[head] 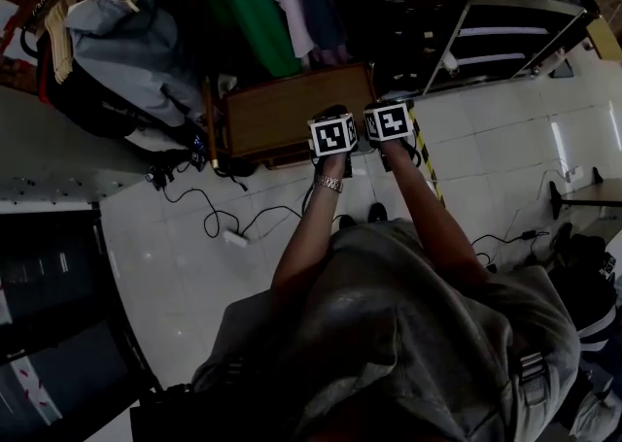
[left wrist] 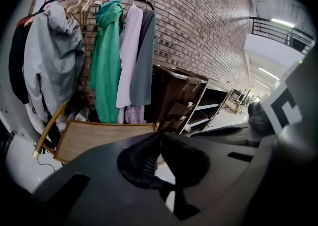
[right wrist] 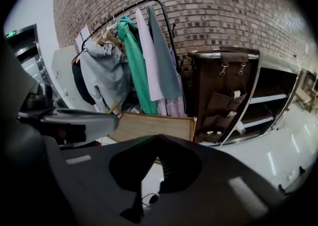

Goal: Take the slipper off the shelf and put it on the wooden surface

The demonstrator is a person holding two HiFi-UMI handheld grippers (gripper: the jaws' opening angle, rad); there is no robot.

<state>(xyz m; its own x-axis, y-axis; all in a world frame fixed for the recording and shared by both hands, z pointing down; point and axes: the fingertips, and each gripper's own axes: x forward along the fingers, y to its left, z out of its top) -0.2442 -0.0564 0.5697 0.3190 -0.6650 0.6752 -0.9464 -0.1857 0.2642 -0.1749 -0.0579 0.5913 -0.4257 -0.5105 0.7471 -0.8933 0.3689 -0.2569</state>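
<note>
Brick wall (right wrist: pixel 213 16) and open tiled floor (head: pixel 505 149) border the low wooden surface (head: pixel 292 112), with the shelf (right wrist: pixel 271 100) near its right edge.
Left claw (left wrist: pixel 159 134) and right claw (right wrist: pixel 156 138) hover side by side above its near edge, both clenched and empty; slipper not discernible.

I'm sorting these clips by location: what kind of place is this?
Probably a large indoor hall with a staged wardrobe corner, not a home: a rack of hanging clothes against a bare brick wall, a white tiled floor with loose cables, and an open metal shelf unit.
</note>
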